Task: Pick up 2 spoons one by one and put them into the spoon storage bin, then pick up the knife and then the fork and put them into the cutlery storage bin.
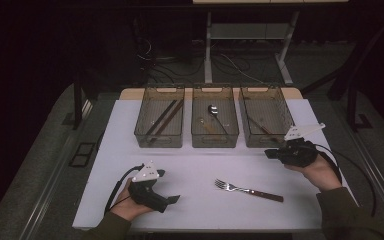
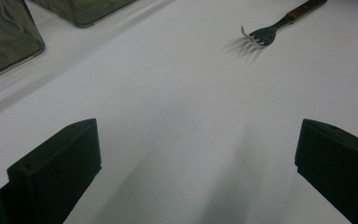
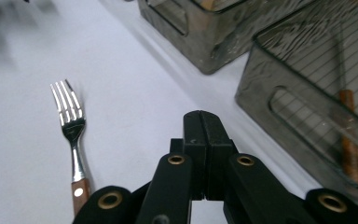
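Note:
A metal fork (image 1: 247, 190) with a brown wooden handle lies on the white table (image 1: 195, 165), tines to the left; the same fork (image 2: 270, 29) sits ahead of my left jaws, and the fork (image 3: 71, 135) lies left of my right jaws. My left gripper (image 1: 172, 199) rests low near the table's front left, jaws wide apart with nothing between them. My right gripper (image 1: 270, 153) hovers just in front of the right bin (image 1: 265, 117), its two jaws pressed flat together and holding nothing.
Three clear bins stand in a row at the back: the left bin (image 1: 161, 122) holds chopsticks, the middle bin (image 1: 215, 122) a spoon, the right one a wood-handled utensil (image 3: 349, 140). Cables trail from both grippers.

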`<state>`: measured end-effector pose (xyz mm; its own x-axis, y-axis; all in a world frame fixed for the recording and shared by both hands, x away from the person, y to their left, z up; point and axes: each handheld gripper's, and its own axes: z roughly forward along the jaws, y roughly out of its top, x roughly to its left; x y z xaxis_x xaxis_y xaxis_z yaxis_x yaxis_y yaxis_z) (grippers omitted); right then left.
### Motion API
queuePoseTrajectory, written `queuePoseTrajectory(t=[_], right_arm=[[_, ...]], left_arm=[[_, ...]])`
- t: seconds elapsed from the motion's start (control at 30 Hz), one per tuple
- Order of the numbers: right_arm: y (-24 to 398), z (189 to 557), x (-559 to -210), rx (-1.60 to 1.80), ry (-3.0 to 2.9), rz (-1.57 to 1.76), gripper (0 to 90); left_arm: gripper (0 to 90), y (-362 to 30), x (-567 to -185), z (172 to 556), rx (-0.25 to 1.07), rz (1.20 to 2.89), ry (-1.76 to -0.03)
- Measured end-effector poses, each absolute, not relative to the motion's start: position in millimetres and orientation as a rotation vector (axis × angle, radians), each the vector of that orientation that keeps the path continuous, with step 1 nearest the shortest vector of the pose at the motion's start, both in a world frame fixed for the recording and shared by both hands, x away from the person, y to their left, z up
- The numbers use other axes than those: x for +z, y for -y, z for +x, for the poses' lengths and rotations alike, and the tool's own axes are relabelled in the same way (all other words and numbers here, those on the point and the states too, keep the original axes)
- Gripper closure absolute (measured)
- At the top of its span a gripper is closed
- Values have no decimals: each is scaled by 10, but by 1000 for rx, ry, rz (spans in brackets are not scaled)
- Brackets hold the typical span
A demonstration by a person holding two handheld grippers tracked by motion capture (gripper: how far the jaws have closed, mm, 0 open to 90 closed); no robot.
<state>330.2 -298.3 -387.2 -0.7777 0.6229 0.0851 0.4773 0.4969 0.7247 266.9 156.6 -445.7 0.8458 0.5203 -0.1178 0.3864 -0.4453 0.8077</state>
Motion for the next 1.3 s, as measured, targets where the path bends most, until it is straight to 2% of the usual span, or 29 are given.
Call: queuePoseTrajectory(t=[0.7,1.3], right_arm=[[2793,2883,-4250,1124,-2730,848,892],[2719,2785,-4415,1056,-2793,821,893]], left_arm=[[0,-1561,-4446,2665,188,2093,-651],[0,-1566,-4437,2657,193,2089,-651]])
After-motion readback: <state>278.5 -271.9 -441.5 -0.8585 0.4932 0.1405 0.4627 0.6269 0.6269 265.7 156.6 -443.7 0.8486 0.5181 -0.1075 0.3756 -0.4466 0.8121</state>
